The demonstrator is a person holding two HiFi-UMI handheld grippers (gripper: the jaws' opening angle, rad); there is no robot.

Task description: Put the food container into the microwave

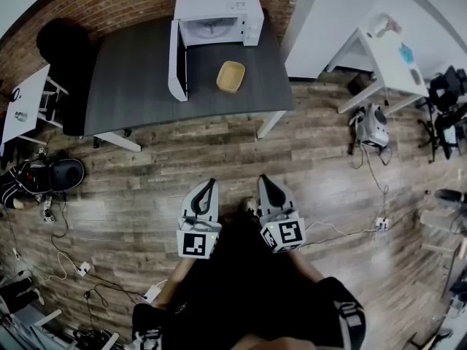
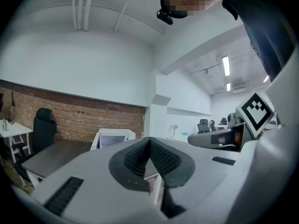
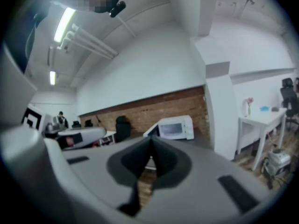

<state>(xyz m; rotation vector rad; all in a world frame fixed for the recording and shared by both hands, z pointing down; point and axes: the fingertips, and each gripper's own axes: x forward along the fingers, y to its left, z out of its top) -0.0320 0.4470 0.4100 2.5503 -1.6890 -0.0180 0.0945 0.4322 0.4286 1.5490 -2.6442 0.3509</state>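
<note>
A yellow food container (image 1: 230,76) sits on the dark grey table (image 1: 131,86), just in front of the white microwave (image 1: 219,14), whose door (image 1: 176,60) hangs open to the left. Both grippers are held close to the person's body, far from the table over the wooden floor. My left gripper (image 1: 208,188) is shut with nothing in it, and my right gripper (image 1: 267,185) is shut and empty too. The left gripper view shows the microwave (image 2: 112,138) beyond the closed jaws. In the right gripper view the microwave (image 3: 174,127) stands past the closed jaws.
A black office chair (image 1: 62,46) stands at the table's left end. White desks (image 1: 387,57) flank the room at right and a white desk (image 1: 22,104) at left. Cables and a power strip (image 1: 80,268) lie on the floor, with a bag (image 1: 51,175) nearby.
</note>
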